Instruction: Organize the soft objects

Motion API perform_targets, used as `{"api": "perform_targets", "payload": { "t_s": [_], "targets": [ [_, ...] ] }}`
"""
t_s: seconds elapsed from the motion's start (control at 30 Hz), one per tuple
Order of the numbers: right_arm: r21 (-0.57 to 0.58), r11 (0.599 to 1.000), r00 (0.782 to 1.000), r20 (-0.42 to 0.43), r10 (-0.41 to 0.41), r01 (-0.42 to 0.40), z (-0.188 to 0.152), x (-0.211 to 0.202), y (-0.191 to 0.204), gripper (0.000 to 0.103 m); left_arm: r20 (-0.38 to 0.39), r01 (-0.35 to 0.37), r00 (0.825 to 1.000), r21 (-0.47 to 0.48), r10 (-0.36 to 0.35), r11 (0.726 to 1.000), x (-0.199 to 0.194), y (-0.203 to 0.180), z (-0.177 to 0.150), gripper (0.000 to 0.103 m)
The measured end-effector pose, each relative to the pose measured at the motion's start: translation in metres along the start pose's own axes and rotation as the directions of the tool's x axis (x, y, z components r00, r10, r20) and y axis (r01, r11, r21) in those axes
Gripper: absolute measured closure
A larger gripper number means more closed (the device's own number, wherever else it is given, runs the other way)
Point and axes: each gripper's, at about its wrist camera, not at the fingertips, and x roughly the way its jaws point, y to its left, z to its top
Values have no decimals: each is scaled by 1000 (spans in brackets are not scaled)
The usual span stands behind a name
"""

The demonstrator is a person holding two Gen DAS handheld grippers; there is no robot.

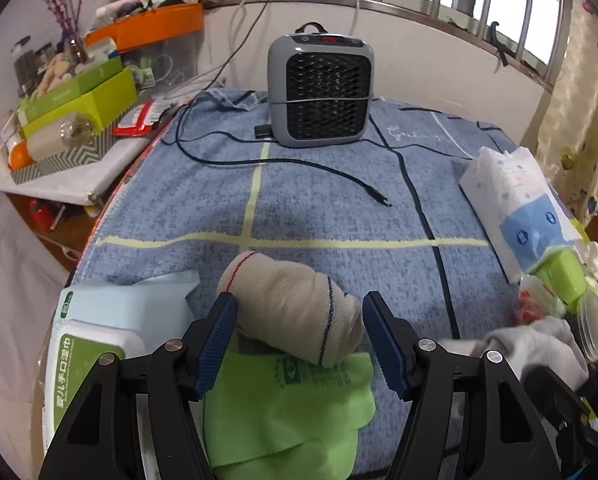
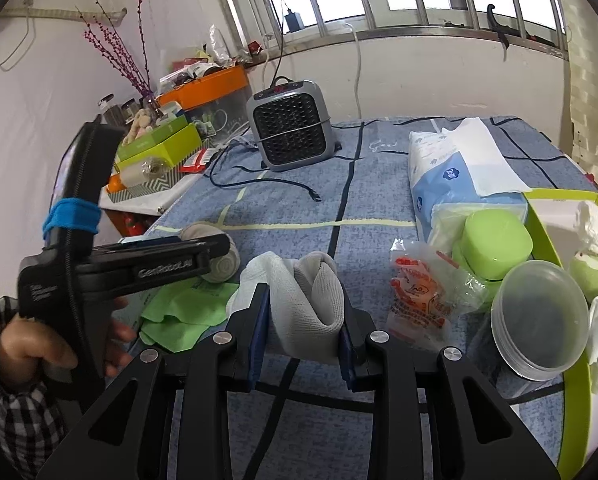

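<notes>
A rolled beige sock (image 1: 295, 312) lies on the blue cloth, resting partly on a green cloth (image 1: 287, 408). My left gripper (image 1: 299, 312) is open with its blue pads (image 1: 219, 340) on either side of the roll. The left gripper also shows in the right wrist view (image 2: 219, 252), with the roll (image 2: 223, 266) beyond it. My right gripper (image 2: 303, 312) is shut on a folded grey-white sock (image 2: 303, 300). That sock appears in the left wrist view (image 1: 535, 344) at the right.
A grey fan heater (image 1: 319, 92) stands at the back with a loose black cable (image 1: 331, 172). A wet-wipe pack (image 1: 95, 344) lies left. Tissue packs (image 2: 459, 168), a green container (image 2: 495, 240), a clear plastic lid (image 2: 539, 316) and a snack packet (image 2: 419, 292) crowd the right. Boxes (image 1: 79, 100) fill a side shelf.
</notes>
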Motion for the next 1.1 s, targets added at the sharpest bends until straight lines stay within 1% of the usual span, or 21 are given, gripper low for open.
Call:
{"api": "perform_targets", "payload": {
  "t_s": [0.17, 0.37, 0.47, 0.57, 0.63, 0.7, 0.77, 0.8, 0.87, 0.93, 1.0, 1.1],
  "targets": [
    [12, 1000, 1000, 2, 13, -13, 0, 0, -3, 72, 6, -39, 999, -2, 39, 999, 7, -5, 5, 37],
    [23, 999, 1000, 4, 27, -27, 0, -1, -7, 72, 39, -90, 995, 47, 88, 995, 11, -15, 5, 37],
    [29, 999, 999, 6, 34, -35, 0, -2, -9, 72, 57, -101, 994, 60, 98, 993, 11, -18, 4, 37],
    [33, 999, 999, 15, 28, -29, 0, -5, -11, 72, 91, -86, 993, 89, 77, 992, 6, -24, 3, 46],
    [39, 999, 1000, 21, 23, -24, 1, -7, -12, 72, 92, -36, 995, 94, 27, 995, 5, -26, 1, 46],
    [41, 999, 999, 28, 15, -17, 1, -9, -13, 72, 94, 15, 995, 96, -24, 995, 0, -27, 0, 48],
    [45, 999, 999, 33, 9, -11, 1, -10, -14, 72, 93, 57, 993, 109, -67, 992, -4, -31, -2, 48],
    [47, 999, 999, 34, 7, -8, 1, -11, -14, 72, 90, 66, 993, 112, -76, 992, -3, -32, -3, 49],
    [46, 999, 999, 35, 4, -6, 0, -11, -14, 72, 82, 72, 993, 111, -81, 991, -4, -31, -4, 48],
    [48, 999, 999, 35, 4, -5, -1, -12, -15, 72, 70, 54, 996, 93, -60, 994, -3, -27, -4, 46],
    [52, 999, 999, 35, 5, -7, 0, -11, -15, 72, 55, 44, 997, 69, -48, 997, -1, -24, -6, 35],
    [56, 998, 999, 37, 8, -10, -1, -13, -17, 72, 36, 36, 999, 47, -38, 998, 0, -21, -7, 32]
  ]
}}
